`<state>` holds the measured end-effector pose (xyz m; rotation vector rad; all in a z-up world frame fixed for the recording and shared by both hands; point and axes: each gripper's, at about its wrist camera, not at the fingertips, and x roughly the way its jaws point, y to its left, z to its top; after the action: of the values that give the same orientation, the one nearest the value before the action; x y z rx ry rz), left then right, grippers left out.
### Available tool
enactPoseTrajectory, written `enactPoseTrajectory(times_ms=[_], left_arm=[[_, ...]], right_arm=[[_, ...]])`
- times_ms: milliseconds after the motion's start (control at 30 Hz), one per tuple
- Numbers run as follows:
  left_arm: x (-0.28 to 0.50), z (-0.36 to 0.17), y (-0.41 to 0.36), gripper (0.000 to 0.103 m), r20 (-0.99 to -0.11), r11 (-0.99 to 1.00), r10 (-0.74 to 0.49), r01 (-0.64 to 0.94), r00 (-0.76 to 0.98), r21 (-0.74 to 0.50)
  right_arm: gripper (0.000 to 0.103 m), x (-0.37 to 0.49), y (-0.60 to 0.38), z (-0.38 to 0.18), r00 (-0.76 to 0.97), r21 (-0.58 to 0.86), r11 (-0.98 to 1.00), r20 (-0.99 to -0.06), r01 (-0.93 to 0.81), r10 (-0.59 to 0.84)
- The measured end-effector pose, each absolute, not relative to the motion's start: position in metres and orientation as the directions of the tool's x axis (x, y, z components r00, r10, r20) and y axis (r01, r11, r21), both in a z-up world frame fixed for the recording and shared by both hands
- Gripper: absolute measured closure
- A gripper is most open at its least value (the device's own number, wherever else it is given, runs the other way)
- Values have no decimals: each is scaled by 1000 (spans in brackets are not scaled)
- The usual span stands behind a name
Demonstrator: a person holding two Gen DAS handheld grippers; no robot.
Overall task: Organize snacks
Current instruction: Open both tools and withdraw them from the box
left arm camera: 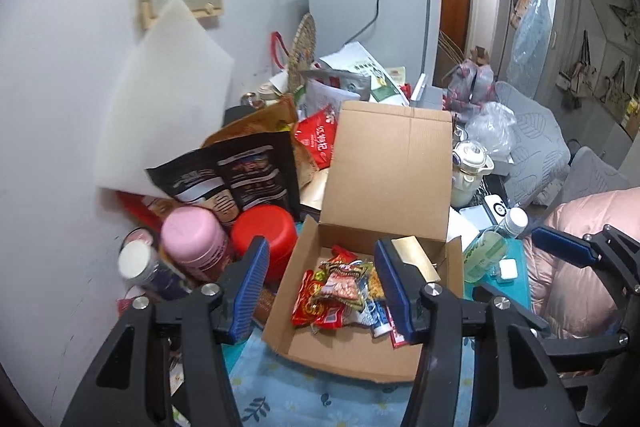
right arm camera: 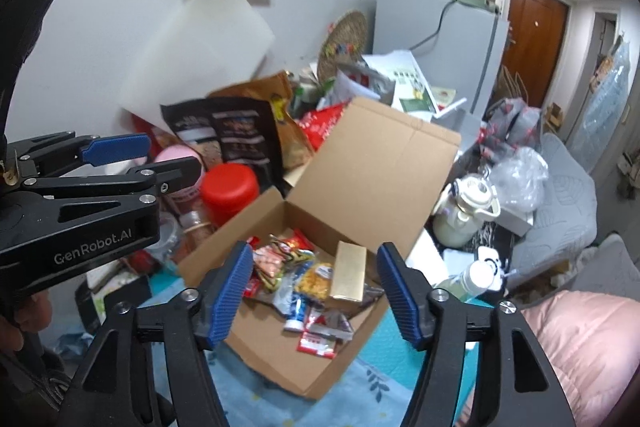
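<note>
Evidently both tongs, left [left arm camera: 324, 283] and right [right arm camera: 316, 291], hang apart and empty over the cardboard box [right arm camera: 372, 163] collecting snack packets [right arm camera: 292, 271] mid-frame.

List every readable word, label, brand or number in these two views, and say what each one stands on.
"GenRobot.AI": white print on the black body of the left gripper, seen in the right wrist view.
Red bag behind the cardboard box: large white Chinese characters, too distorted to read surely.
Black pouch: panels of print, too small to read.
Snack packets in the box: print too small and blurred.
Papers by the fridge: blurred.
</note>
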<state>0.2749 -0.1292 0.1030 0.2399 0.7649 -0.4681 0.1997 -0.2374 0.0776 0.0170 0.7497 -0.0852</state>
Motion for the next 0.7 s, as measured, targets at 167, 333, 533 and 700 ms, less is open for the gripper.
enactPoseTrajectory(times_ms=[167,333,533,700], left_arm=[[248,111,-105,31,-691,889,-303,456,656,44],[227,109,-86,30,-699,900,-286,434,656,39],[202,93,-65,30,-720,910,-280,415,636,13],[185,78,-54,30,-740,908,-279,419,612,4]], right_arm=[[25,174,-224,85,749,-6,997,-661,72,-58],[21,151,-211,82,748,-11,998,-661,58,-50],[13,124,-198,69,744,-14,998,-665,67,-59],[13,106,-190,54,735,5,998,-677,60,-40]])
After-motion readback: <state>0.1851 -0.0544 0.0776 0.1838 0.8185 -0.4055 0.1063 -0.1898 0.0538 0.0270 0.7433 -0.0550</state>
